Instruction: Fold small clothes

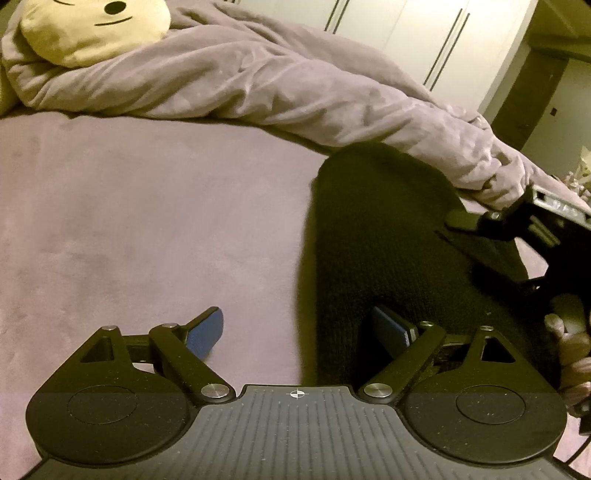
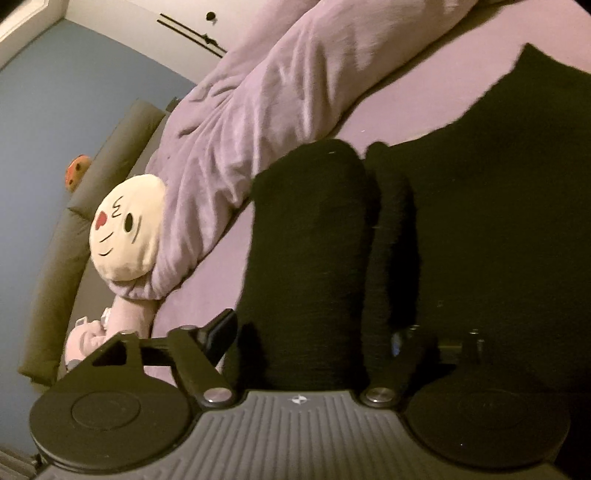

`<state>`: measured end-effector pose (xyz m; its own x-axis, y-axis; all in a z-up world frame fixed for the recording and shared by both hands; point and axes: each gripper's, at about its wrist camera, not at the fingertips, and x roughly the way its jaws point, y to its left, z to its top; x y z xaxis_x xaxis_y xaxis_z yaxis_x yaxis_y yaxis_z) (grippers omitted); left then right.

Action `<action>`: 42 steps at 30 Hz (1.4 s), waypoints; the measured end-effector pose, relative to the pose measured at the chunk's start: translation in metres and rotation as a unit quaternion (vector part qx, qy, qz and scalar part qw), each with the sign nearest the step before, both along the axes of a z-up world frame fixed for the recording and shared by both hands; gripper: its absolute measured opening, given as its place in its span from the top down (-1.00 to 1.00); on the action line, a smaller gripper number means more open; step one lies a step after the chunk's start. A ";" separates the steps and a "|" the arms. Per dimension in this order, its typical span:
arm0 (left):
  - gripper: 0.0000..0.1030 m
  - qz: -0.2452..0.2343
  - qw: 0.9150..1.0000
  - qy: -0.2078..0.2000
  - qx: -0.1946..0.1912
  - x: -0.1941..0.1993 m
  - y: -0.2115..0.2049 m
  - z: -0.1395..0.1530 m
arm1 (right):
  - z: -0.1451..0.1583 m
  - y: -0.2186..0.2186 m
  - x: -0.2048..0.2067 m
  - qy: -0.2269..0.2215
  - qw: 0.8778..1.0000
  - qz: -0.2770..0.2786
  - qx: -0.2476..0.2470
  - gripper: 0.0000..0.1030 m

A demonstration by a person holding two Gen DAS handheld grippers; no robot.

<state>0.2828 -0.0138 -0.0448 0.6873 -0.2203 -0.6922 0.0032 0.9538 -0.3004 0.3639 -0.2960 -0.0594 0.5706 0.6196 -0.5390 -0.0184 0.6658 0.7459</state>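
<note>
Left wrist view: left gripper hovers low over the bed sheet, tongs spread wide, nothing between them. Its blue pads straddle the near edge of the black knit garment: the pad at 7 o'clock sits over bare sheet, the pad at 5 o'clock over black fabric. Garment lies flat on the sheet, running from 6 o'clock up toward 1 o'clock, its far end just beside the rumpled lilac duvet. Right gripper enters at 3 o'clock, over the garment's right edge; whether it touches the fabric cannot be told from here. Cream plush toy at 11 o'clock, partly under the duvet. White wardrobe doors at 1 o'clock. Right wrist view: right gripper also has its tongs spread apart, with a raised fold of the black garment lying between them; contact with the fingers is unclear, the 5 o'clock finger being lost against dark fabric. Plush toy at 9 o'clock, duvet at 12 o'clock.
</note>
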 end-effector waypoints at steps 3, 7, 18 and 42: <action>-0.79 0.002 1.000 0.000 -0.001 0.000 0.001 -0.002 | 0.002 0.007 -0.003 -0.004 1.000 0.003 -0.015 -0.44; -0.79 0.013 1.000 0.002 0.001 -0.003 0.004 -0.001 | 0.014 0.026 -0.017 -0.044 0.993 -0.006 -0.108 0.53; -0.79 0.006 1.000 -0.023 -0.002 -0.041 -0.004 0.025 | 0.122 0.068 -0.083 -0.248 0.905 -0.003 -0.345 0.60; -0.83 -0.052 0.996 -0.020 0.064 -0.051 -0.062 0.039 | 0.062 -0.047 -0.162 -0.216 0.898 -0.165 -0.347 -0.01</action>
<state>0.2316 -0.0761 -0.0062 0.6937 -0.2033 -0.6910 0.1130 0.9782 -0.1743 0.2023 -0.3427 0.0029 0.9101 -0.0207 -0.4138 0.0771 0.9898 0.1200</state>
